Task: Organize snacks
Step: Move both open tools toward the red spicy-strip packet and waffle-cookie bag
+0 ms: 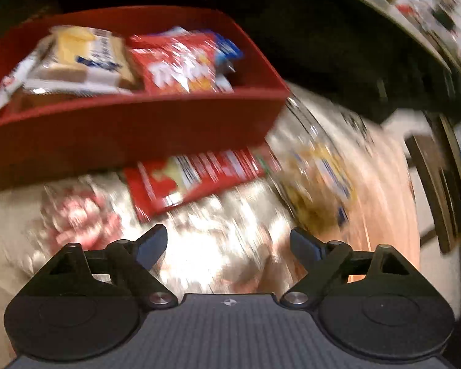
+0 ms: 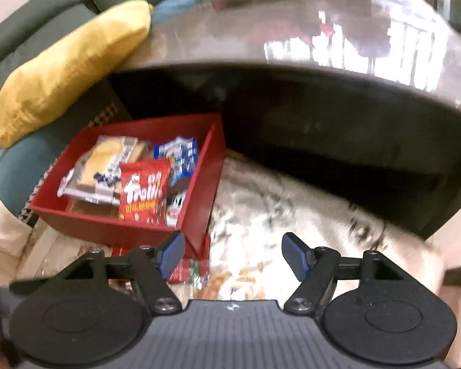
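Observation:
A red bin stands on a pale patterned rug and holds several snack packs: a yellow-and-white wafer pack, a red Trolli bag and a blue-and-white pack. A red snack packet lies on the rug in front of the bin. A clear bag of yellow snacks lies to its right. My left gripper is open and empty above the rug. My right gripper is open and empty, near the bin's front corner.
A low dark table with a shiny top stands behind the bin. A yellow cushion and a green sofa are at the left. Wooden floor shows right of the rug. Both views are motion-blurred.

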### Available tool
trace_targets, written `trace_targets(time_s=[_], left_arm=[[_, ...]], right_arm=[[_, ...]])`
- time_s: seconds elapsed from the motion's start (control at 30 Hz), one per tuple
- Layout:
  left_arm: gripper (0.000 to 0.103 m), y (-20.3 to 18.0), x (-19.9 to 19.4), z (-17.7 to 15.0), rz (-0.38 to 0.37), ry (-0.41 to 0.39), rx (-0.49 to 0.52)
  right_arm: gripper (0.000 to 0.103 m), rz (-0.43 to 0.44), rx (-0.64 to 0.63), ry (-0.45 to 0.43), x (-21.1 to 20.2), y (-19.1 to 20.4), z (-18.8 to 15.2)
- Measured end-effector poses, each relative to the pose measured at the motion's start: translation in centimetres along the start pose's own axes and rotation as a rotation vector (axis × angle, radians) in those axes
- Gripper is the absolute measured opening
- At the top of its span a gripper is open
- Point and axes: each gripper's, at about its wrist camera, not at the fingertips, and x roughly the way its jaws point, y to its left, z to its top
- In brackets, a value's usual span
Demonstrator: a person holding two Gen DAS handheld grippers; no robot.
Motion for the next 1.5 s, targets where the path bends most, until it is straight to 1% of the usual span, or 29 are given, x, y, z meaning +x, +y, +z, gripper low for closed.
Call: trace_targets(time_s=[0.07,0.13,0.2,0.23,0.27,0.3,0.33,0.37,0.4,0.47,0.53,0.63,0.73,0.77,0.8,0.83,0.87,0.9,0.97,1.0,1.07,1.1,1.13,1.17,1.2,1.3,1.37,1.47,1.5], left_arm=[[0.091,0.6,0.3,1.4,-0.021,-0.035,-0.032],[0.091,0.8,1.1,2.4,-0.036,-0.034,-0.042],[0.096,1.0,2.0,2.8,-0.044,-0.03,-0.044],[0.098,0.8,2.2,3.1,-0.033,-0.041,-0.04],[0.099,0.6,2.3,3.4,-0.008,-0.054,-0.034],[0.102,0.5,2.7,3.8,-0.015,-0.041,-0.041],[0.103,0.8,2.8,3.9,-0.021,-0.036,-0.06],[0.103,0.7,2.9,4.0,-0.01,-0.029,-0.065],[0.103,0.3,3.1,3.9,0.008,-0.026,-0.043],[0.102,-0.8,3.2,3.0,0.047,-0.024,0.038],[0.102,-1.9,3.0,1.6,0.044,-0.009,0.093],[0.102,-3.3,2.3,-0.7,-0.009,0.025,0.151],[0.102,-4.5,1.5,-3.1,-0.04,0.058,0.168],[0.102,-4.5,1.2,-3.7,-0.083,0.083,0.146],[0.101,-4.4,0.6,-4.3,-0.126,0.094,0.119],[0.092,-4.2,0.3,-4.5,-0.162,0.109,0.094],[0.088,-4.2,-0.1,-4.7,-0.181,0.117,0.077],[0.09,-4.2,-0.4,-4.5,-0.151,0.096,0.077],[0.095,-4.3,-0.9,-3.4,-0.024,0.033,0.126],[0.095,-4.2,-0.9,-2.7,0.01,0.013,0.154],[0.095,-3.6,-0.3,-0.8,0.065,0.003,0.18],[0.096,-3.3,0.2,0.1,0.068,0.014,0.187],[0.096,-3.0,0.9,1.1,0.053,0.037,0.19],[0.097,-2.6,1.7,1.7,0.048,0.061,0.177],[0.1,-2.5,2.7,2.4,0.052,0.068,0.17],[0.101,-2.7,4.1,3.1,0.067,0.068,0.18],[0.101,-3.1,4.7,3.0,0.096,0.068,0.181],[0.096,-4.4,5.0,2.0,0.162,0.067,0.265],[0.094,-4.9,4.7,1.4,0.151,0.069,0.262]], right_arm=[[0.065,0.002,0.016,0.02,0.7,-0.2,0.0],[0.065,-0.008,0.017,0.025,1.2,-0.2,0.1],[0.065,-0.01,0.023,0.033,1.6,-0.4,0.1],[0.065,-0.009,0.025,0.036,1.8,-0.4,0.1],[0.065,-0.007,0.023,0.038,1.9,-0.4,0.1],[0.065,-0.005,0.02,0.039,1.9,-0.4,0.1],[0.065,-0.001,0.016,0.041,1.8,-0.3,0.0],[0.065,0.001,0.014,0.043,1.8,-0.2,0.0],[0.065,0.004,0.013,0.044,1.8,-0.2,0.0],[0.065,0.01,0.005,0.046,1.6,-0.2,0.0],[0.065,0.012,0.008,0.041,1.3,-0.3,0.1],[0.066,0.028,0.022,0.03,0.7,-0.6,0.1],[0.066,0.035,0.022,0.031,0.2,-0.9,-0.2],[0.066,0.035,0.017,0.033,0.1,-1.0,-0.4],[0.066,0.033,0.015,0.036,0.0,-1.1,-0.6],[0.066,0.033,0.014,0.04,-0.1,-1.2,-0.7],[0.066,0.033,0.02,0.038,-0.3,-1.4,-0.8],[0.066,0.034,0.025,0.034,-0.5,-1.6,-0.8],[0.066,0.034,0.04,0.025,-0.9,-2.2,-0.8],[0.066,0.034,0.048,0.022,-1.0,-2.6,-0.8],[0.067,0.036,0.055,0.019,-1.4,-3.3,-0.9],[0.066,0.032,0.061,0.018,-1.5,-3.6,-1.0],[0.067,0.029,0.067,0.017,-1.6,-4.1,-1.0],[0.067,0.029,0.073,0.019,-1.6,-4.5,-1.1],[0.067,0.028,0.079,0.02,-1.6,-4.9,-1.1],[0.067,0.018,0.091,0.031,-1.4,-5.6,-1.2],[0.067,0.011,0.091,0.044,-1.1,-5.9,-1.4],[0.067,-0.005,0.094,0.069,-0.6,-6.4,-1.7],[0.067,-0.008,0.096,0.075,-0.5,-6.5,-1.8]])
